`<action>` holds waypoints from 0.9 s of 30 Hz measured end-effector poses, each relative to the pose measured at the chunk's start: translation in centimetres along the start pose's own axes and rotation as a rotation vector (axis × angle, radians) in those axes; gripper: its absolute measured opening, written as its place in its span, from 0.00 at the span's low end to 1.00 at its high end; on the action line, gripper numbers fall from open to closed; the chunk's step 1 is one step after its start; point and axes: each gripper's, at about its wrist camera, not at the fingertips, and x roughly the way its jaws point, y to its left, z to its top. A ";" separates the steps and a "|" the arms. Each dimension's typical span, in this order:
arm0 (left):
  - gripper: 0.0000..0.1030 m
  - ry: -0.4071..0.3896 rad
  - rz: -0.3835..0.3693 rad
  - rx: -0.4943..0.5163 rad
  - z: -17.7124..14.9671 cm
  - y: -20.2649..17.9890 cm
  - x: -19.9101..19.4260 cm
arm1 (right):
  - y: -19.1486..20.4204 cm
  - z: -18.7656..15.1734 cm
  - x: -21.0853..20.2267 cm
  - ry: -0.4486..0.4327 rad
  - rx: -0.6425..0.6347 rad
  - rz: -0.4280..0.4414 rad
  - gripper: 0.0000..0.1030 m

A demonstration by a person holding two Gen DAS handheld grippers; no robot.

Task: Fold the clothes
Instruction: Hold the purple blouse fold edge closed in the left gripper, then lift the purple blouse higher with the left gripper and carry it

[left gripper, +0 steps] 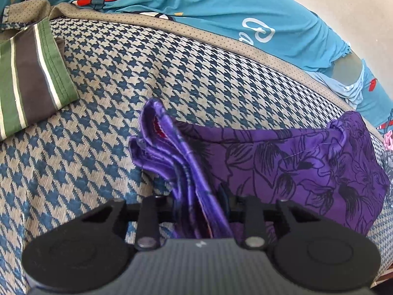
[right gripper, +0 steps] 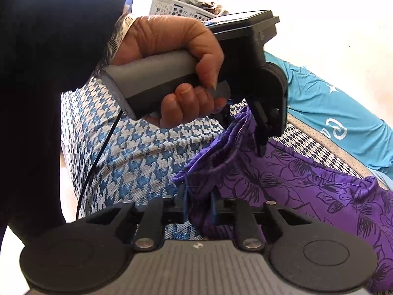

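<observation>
A purple garment with a black flower print (left gripper: 294, 162) lies on a blue-and-beige houndstooth cushion (left gripper: 122, 78). My left gripper (left gripper: 196, 196) is shut on a bunched edge of it, whose folds stand up between the fingers. In the right wrist view my right gripper (right gripper: 197, 201) is shut on another bunched edge of the same garment (right gripper: 307, 184). The left gripper (right gripper: 262, 132), held in a hand, pinches the cloth just beyond it.
A folded green, grey and white striped cloth (left gripper: 29, 78) lies at the left of the cushion. A teal garment with plane prints (left gripper: 221, 7) lies along the far edge. A white laundry basket (right gripper: 176, 5) stands behind. A dark-sleeved arm (right gripper: 49, 49) fills the left.
</observation>
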 end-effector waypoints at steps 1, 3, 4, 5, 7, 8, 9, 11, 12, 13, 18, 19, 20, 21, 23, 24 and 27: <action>0.28 0.000 0.000 -0.001 0.0 0.0 0.0 | 0.0 0.0 0.0 0.007 0.003 0.006 0.16; 0.28 0.000 0.006 0.006 0.0 -0.1 0.1 | 0.2 -0.2 0.0 0.009 -0.016 0.003 0.20; 0.28 0.000 0.010 0.010 0.0 -0.2 0.2 | 0.5 -0.3 0.0 0.009 -0.032 0.005 0.25; 0.28 0.001 0.012 0.011 0.0 -0.2 0.2 | 0.8 -0.4 -0.1 0.009 -0.049 0.009 0.33; 0.28 0.002 0.015 0.011 0.0 -0.2 0.3 | 1.3 -0.5 -0.3 0.009 -0.084 0.020 0.44; 0.28 0.003 0.016 0.012 0.0 -0.2 0.3 | 1.5 -0.6 -0.3 0.006 -0.103 0.019 0.46; 0.28 0.003 0.018 0.014 0.0 -0.2 0.3 | 1.8 -0.7 -0.3 0.002 -0.125 0.010 0.46; 0.28 0.003 0.021 0.021 -0.1 -0.3 0.3 | 2.1 -0.8 -0.3 -0.002 -0.149 0.001 0.47; 0.28 0.003 0.023 0.025 -0.1 -0.3 0.2 | 2.1 -0.9 -0.3 -0.002 -0.151 0.000 0.47; 0.28 0.003 0.025 0.029 -0.2 -0.4 0.2 | 2.1 -0.9 -0.3 0.000 -0.148 0.001 0.47; 0.28 0.004 0.038 0.048 -0.4 -0.6 0.1 | 2.3 -1.1 -0.2 -0.011 -0.169 -0.013 0.47; 0.28 0.004 0.040 0.050 -0.4 -0.6 0.2 | 2.4 -1.2 -0.2 -0.014 -0.173 -0.016 0.47; 0.28 0.004 0.042 0.052 -0.4 -0.6 0.2 | 2.4 -1.2 -0.2 -0.015 -0.175 -0.017 0.47; 0.28 0.004 0.043 0.054 -0.4 -0.6 0.2 | 2.4 -1.2 -0.2 -0.017 -0.177 -0.017 0.47; 0.28 0.004 0.046 0.057 -0.5 -0.7 0.2 | 2.5 -1.2 -0.2 -0.021 -0.186 -0.019 0.46; 0.28 0.004 0.046 0.057 -0.4 -0.7 0.3 | 2.6 -1.2 -0.2 -0.023 -0.195 -0.020 0.46; 0.28 0.003 0.049 0.062 -0.6 -0.7 0.2 | 2.9 -1.2 -0.3 -0.028 -0.218 -0.024 0.45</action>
